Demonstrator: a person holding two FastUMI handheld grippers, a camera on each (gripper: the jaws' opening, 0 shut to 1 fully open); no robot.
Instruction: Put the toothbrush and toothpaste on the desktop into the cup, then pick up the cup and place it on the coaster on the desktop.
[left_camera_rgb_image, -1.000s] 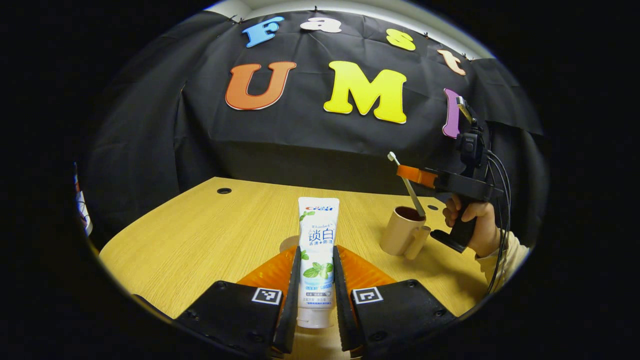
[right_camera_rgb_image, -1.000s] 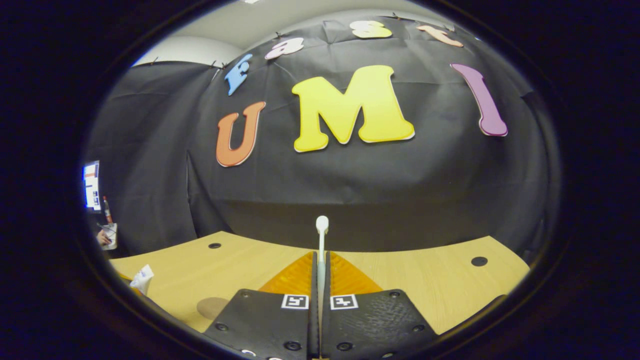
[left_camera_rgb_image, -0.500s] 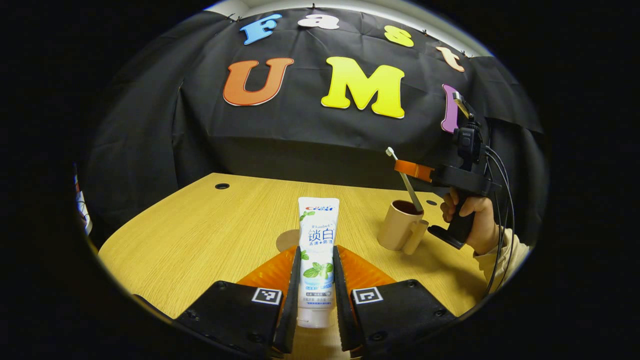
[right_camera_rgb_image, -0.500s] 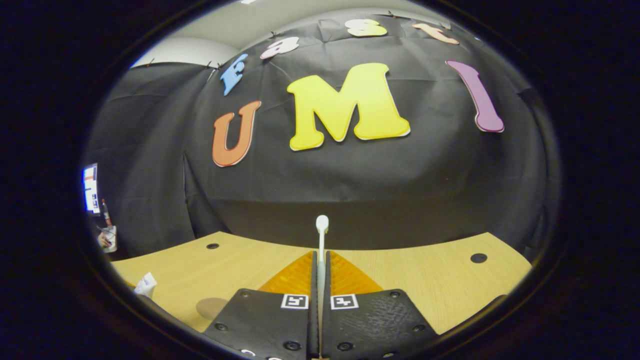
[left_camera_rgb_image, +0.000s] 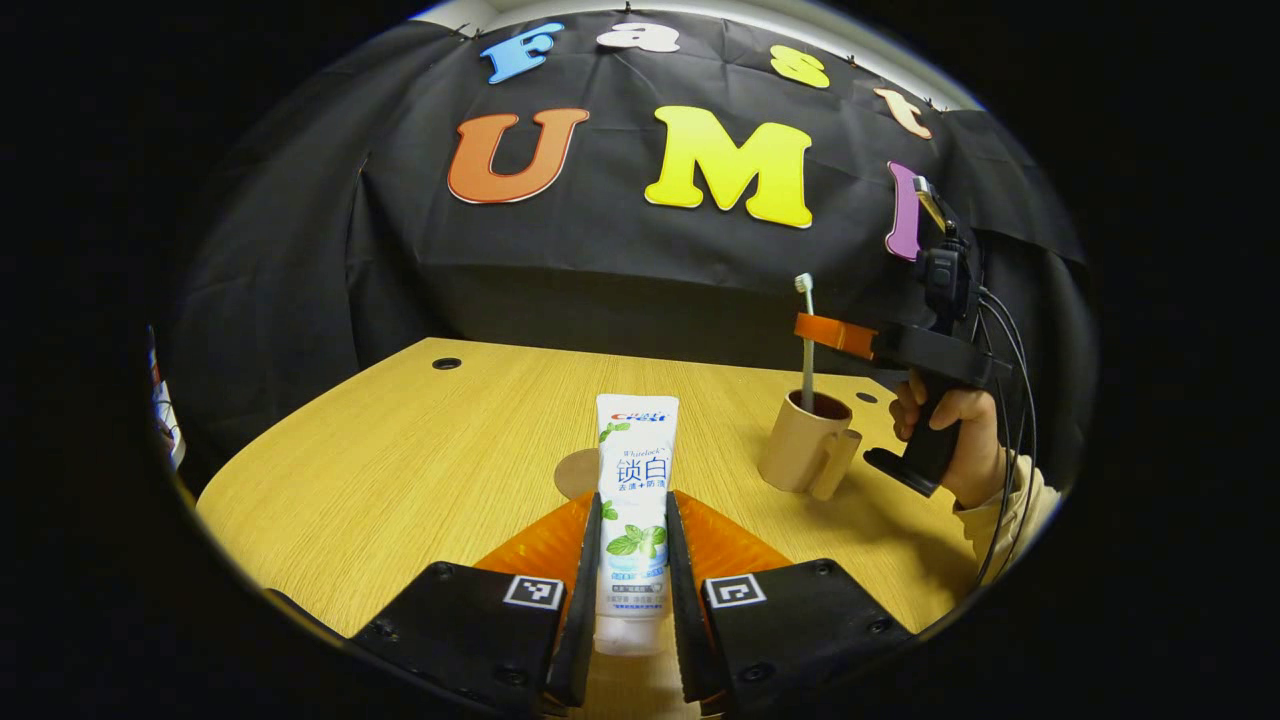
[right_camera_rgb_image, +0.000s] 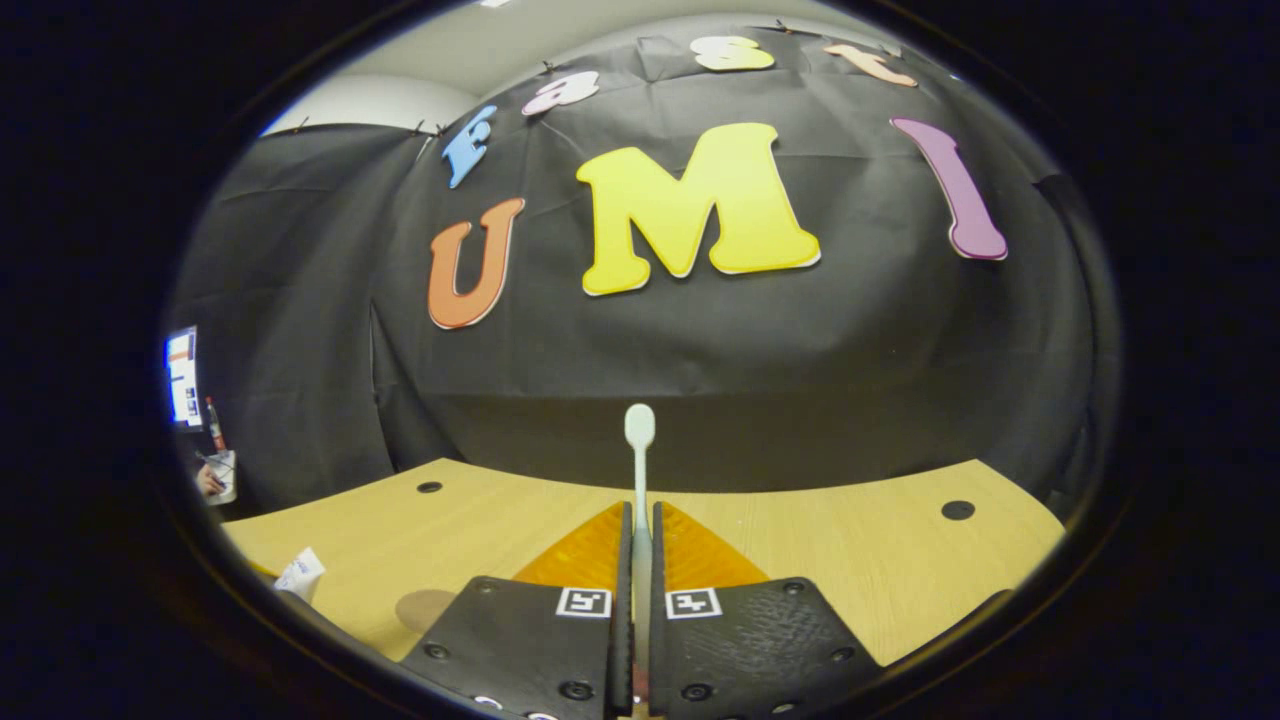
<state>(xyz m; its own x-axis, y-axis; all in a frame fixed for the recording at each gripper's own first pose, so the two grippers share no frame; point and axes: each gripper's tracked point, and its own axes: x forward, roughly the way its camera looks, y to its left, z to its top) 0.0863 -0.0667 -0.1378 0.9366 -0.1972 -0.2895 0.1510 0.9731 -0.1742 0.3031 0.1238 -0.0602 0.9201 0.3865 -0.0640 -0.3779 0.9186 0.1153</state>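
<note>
While the right tongs (left_camera_rgb_image: 822, 333) pinched the toothbrush (left_camera_rgb_image: 806, 340) upright in the cup (left_camera_rgb_image: 800, 442), the left tongs (left_camera_rgb_image: 632, 560) clamped the toothpaste (left_camera_rgb_image: 634, 500) above the surface (left_camera_rgb_image: 400, 450); a careless release could tip the cup.

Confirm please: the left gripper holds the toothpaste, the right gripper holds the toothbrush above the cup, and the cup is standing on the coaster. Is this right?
Not quite. In the left gripper view the cup stands on the bare desktop, apart from the coaster. The rest holds: the left gripper holds the toothpaste, and the right gripper holds the toothbrush above the cup.
</note>
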